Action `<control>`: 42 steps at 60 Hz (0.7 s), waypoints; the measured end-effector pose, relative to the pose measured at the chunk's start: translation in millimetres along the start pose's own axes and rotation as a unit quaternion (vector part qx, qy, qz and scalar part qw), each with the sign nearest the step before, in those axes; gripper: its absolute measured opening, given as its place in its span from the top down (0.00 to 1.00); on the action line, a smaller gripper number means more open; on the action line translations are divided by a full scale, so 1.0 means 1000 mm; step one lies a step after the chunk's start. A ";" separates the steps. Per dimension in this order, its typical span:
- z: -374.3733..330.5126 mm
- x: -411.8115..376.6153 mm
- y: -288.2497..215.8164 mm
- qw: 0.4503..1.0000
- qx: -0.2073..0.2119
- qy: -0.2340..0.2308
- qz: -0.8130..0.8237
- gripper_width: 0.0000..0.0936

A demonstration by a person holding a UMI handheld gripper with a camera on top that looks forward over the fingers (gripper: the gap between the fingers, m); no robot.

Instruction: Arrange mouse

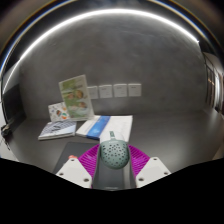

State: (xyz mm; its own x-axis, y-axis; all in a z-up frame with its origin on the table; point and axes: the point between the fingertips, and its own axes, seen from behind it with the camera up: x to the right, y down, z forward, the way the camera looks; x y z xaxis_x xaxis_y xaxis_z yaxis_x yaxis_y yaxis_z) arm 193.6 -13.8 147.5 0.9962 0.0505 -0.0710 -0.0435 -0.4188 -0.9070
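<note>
A grey-green perforated mouse sits between my gripper's two fingers, whose magenta pads press against its left and right sides. The gripper is shut on the mouse and holds it above the dark grey table. The mouse's underside is hidden between the fingers.
A white-and-blue booklet lies on the table just ahead of the fingers. A second booklet lies to its left. A green-printed card leans upright behind them. White wall sockets sit on the grey wall beyond.
</note>
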 end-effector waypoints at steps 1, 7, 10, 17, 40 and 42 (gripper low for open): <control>-0.001 -0.010 0.001 1.000 -0.001 -0.005 -0.002 0.54; 0.007 -0.064 0.018 0.999 -0.012 -0.030 -0.019 0.54; 0.016 -0.084 0.034 0.999 -0.025 -0.035 -0.025 0.53; 0.048 -0.118 0.063 0.998 -0.042 -0.030 -0.035 0.53; 0.109 -0.106 0.128 0.994 -0.093 0.065 0.000 0.50; 0.109 -0.106 0.128 0.994 -0.089 0.065 0.004 0.50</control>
State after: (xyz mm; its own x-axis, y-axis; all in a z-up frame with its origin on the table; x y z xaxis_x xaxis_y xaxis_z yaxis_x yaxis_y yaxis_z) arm 74.4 26.1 -6.0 0.9977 -0.0661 -0.0124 -0.0482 -0.5733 -0.8180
